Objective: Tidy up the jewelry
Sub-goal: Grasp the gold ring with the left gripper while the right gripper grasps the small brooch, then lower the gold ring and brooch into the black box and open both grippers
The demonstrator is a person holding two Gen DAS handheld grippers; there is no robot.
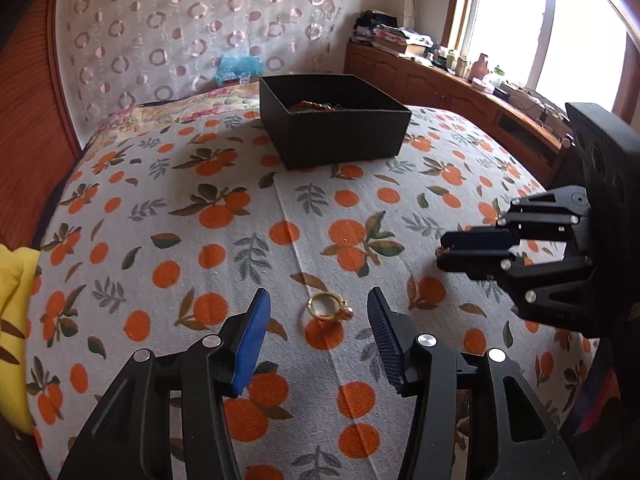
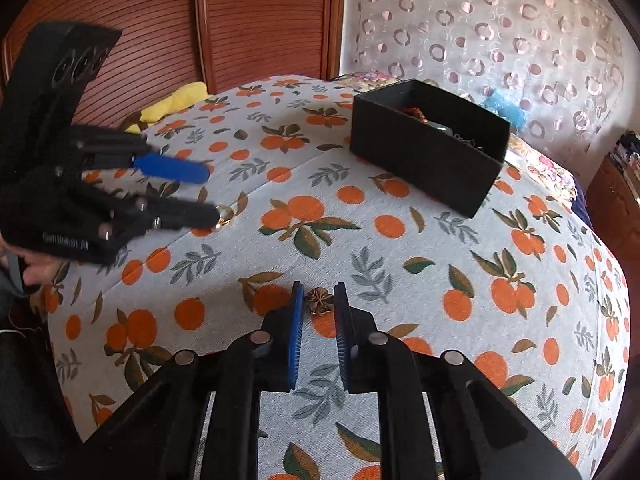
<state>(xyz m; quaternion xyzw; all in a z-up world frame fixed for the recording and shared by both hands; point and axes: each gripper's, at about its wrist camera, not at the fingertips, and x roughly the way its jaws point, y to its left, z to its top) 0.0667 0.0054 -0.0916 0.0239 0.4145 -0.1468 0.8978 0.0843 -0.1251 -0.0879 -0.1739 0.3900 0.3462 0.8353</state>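
box [image 1: 336, 120] behind ring [image 1: 326, 307], brooch [image 2: 319, 300] right

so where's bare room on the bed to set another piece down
Widest free patch: the orange-print bedspread between the black box and the left hand-held gripper. Also free: left of the box toward the yellow cloth. Crowded: near edge, where the gold ring and flower-shaped piece lie between open fingers of each gripper.

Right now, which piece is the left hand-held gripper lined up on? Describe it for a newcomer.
On the orange-print bedspread, well in front of the black box, a gold ring lies between the open left hand-held gripper's blue pads. Unlike the dark flower-shaped piece nearby, it is a shiny plain hoop.
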